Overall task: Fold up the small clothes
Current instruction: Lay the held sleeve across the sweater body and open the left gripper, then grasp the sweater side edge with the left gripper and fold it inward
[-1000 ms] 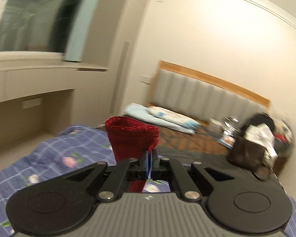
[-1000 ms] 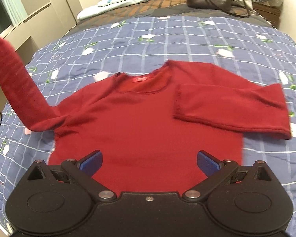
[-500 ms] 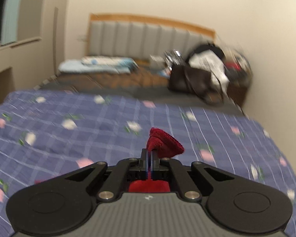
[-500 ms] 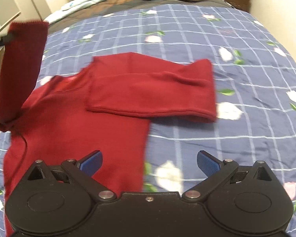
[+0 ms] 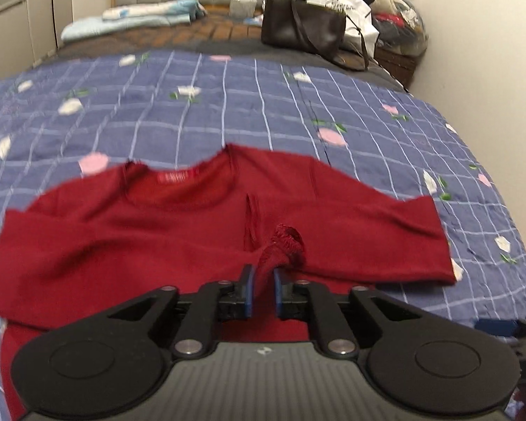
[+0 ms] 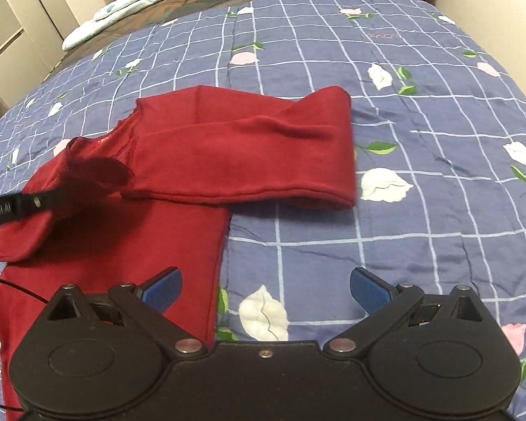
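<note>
**Spotter:** Where's the garment now?

**Me:** The red sweater (image 5: 122, 231) is flat on the bed (image 5: 228, 105), chest up, filling the middle of my left wrist view. One sleeve (image 6: 249, 151) is already folded across the chest; in the right view it runs left to right through the centre of the frame.

**Spotter:** And your left side?

**Me:** My left gripper (image 5: 261, 289) has its fingers nearly together, pinching the cuff (image 5: 285, 245) of the other sleeve. The cuff bunches up just above the fingertips, low over the chest, touching or close to it; I can't tell which.

**Spotter:** Right side?

**Me:** The right gripper (image 6: 264, 291) is spread wide with nothing in it, hovering at the lower centre of its frame over the sweater's side edge and the bed.

**Spotter:** What does the next move hinge on?

**Me:** I'd say the held sleeve's long axis. It should lie crosswise over the chest, parallel to the folded sleeve, before I let go. The left is on it; the right is nearer the hem.
</note>
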The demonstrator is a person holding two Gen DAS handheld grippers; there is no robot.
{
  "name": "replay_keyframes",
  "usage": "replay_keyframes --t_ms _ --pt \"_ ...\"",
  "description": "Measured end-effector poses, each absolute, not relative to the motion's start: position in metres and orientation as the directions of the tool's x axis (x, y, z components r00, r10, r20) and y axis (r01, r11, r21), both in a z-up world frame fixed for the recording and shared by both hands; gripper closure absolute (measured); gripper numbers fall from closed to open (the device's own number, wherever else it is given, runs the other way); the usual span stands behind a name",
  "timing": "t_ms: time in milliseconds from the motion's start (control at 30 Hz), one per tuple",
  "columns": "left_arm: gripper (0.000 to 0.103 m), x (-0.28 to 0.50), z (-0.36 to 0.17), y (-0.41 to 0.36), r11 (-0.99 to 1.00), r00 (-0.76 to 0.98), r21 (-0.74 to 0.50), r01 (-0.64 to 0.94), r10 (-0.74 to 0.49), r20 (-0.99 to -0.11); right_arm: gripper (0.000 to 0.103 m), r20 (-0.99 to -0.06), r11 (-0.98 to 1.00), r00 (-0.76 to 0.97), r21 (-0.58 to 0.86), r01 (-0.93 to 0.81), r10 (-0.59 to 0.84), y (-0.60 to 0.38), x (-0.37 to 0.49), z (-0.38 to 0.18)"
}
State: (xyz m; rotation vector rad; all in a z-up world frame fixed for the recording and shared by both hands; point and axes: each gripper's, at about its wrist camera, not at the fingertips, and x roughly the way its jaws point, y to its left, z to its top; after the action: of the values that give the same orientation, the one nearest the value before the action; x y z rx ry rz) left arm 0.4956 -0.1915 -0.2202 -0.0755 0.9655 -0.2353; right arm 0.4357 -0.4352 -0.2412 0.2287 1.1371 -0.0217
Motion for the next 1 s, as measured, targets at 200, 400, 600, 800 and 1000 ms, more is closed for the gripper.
replay_keyframes --t_ms 200,400,600,800,1000 --pt "0.042 0.478 -0.211 -0.173 0.967 0.521 -0.192 0.17 -0.254 -0.815 0.001 -0.898 0.974 0.421 0.194 0.114 0.13 -0.423 0.446 -0.243" --pt "0.028 0.482 -0.203 -0.099 0.987 0.547 -0.157 -0.014 -0.124 -0.828 0.002 -0.879 0.957 0.425 0.278 0.088 0.216 -0.4 0.464 -0.246" --pt "0.024 0.522 -0.212 0.015 0.947 0.548 -0.094 -0.308 0.096 -0.831 0.012 -0.862 0.935 0.41 0.351 0.054 0.3 -0.364 0.492 -0.257" --pt "0.022 0.573 -0.239 0.087 0.916 0.512 -0.143 -0.374 0.075 -0.855 0.02 -0.867 0.935 0.392 0.351 0.043 0.308 -0.336 0.514 -0.271" --pt "0.02 0.603 -0.281 0.108 0.896 0.442 -0.253 -0.364 -0.072 -0.894 0.033 -0.878 0.939 0.391 0.333 0.08 0.278 -0.323 0.527 -0.281"
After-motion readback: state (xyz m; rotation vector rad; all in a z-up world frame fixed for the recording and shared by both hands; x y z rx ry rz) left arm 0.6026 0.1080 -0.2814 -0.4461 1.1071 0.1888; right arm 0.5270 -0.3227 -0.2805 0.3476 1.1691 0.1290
